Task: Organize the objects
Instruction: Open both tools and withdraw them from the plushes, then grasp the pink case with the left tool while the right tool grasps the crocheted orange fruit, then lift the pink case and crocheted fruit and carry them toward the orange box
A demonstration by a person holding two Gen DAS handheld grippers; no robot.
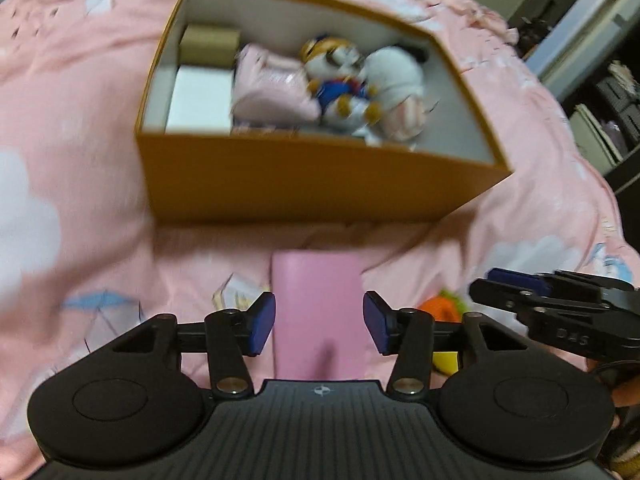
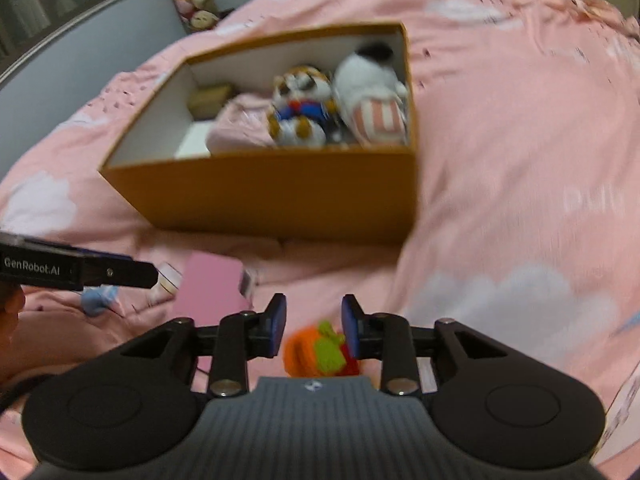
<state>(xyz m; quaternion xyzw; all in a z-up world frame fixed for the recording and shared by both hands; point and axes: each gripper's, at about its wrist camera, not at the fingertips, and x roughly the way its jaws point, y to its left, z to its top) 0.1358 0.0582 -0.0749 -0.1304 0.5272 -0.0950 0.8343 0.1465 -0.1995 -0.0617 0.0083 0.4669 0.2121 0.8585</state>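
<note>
Below, flat pink case (image 1: 318,312) (blurred), left gripper (image 1: 319,322) agape, right gripper (image 2: 314,326) agape, empty.

Matte black left gripper (image 1: 319,322) with ribbed grey housing, round side discs, silver screws, blue pads (image 1: 262,322); right gripper (image 2: 313,326) matches, white "GenRobot.AI" lettering on one side.
</note>
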